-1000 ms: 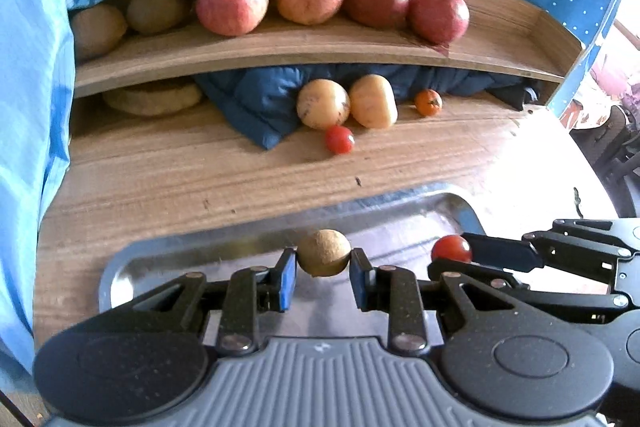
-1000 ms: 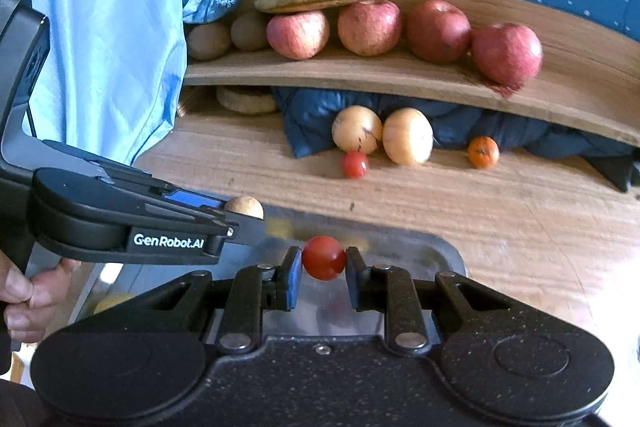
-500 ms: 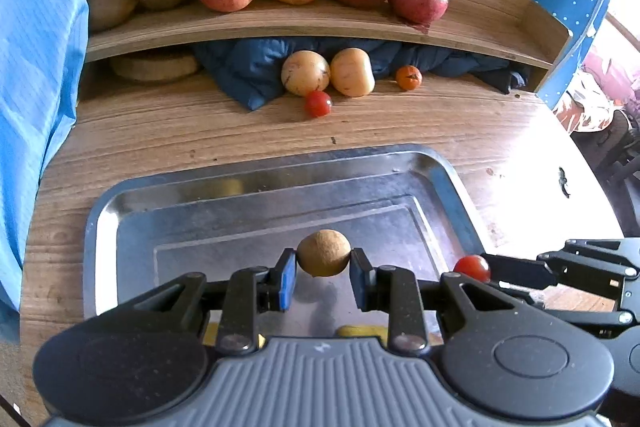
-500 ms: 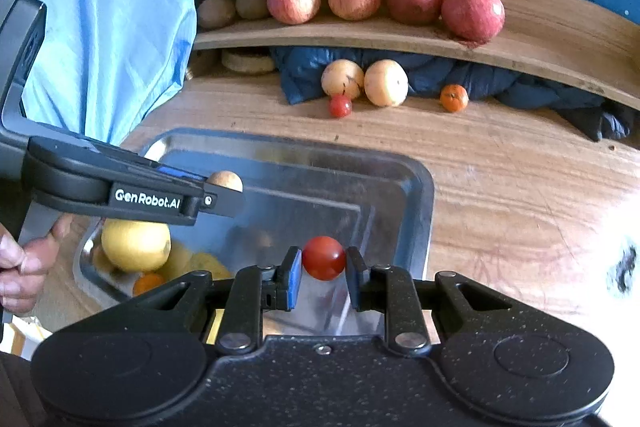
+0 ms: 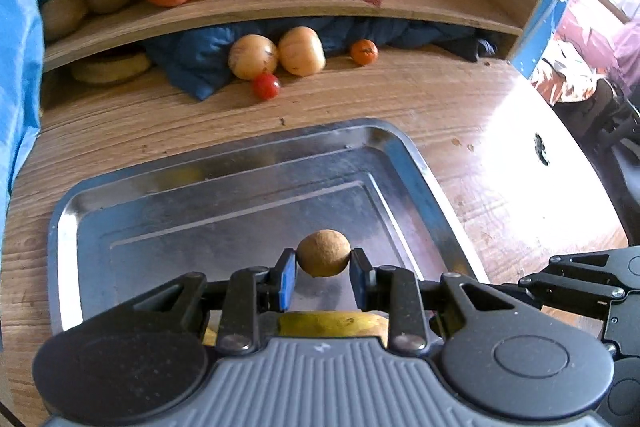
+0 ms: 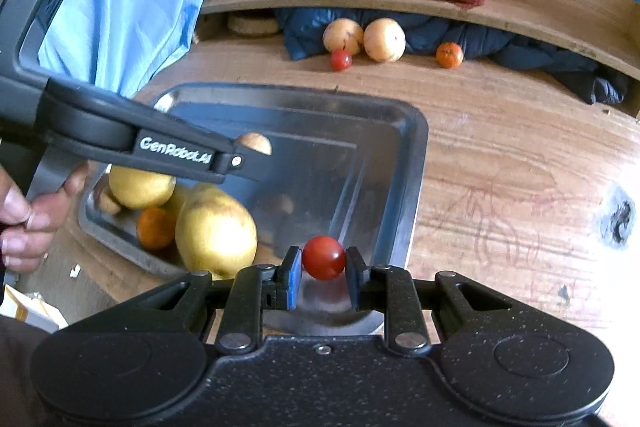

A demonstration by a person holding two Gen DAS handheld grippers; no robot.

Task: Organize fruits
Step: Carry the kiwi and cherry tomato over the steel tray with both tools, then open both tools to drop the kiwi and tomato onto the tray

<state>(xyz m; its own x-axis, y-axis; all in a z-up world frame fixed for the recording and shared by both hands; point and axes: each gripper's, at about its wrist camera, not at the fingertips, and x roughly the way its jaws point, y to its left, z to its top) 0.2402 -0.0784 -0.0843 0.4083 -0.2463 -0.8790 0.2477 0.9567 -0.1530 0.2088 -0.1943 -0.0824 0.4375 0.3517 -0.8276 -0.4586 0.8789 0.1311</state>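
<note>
Left gripper [image 5: 323, 273] has its fingers pinched on a small round brown fruit [image 5: 323, 253], held above the shiny metal tray [image 5: 64, 227]. Right gripper [image 6: 323, 277] squeezes a little red cherry tomato [image 6: 323, 257] over the tray's near right corner, with yellow pears [image 6: 216, 231] lying in the tray to its left.

Left gripper [image 5: 322, 277]: grey ribbed housing behind the fingers, round matte black caps either side, black linkage bars with silver rivets, blue pads [image 5: 287, 279] on the finger tips. Small white mark on the ribs, centred. White "GenRobot.AI" lettering along its side arm, silver screw just ahead of the text. Right gripper [image 6: 323, 278]: black speckled housing, same caps, bars and rivets, one small screw centred behind the fingers, blue pad on one finger. Hand [image 6: 28, 223]: bare skin, on the left gripper's black handle.
</note>
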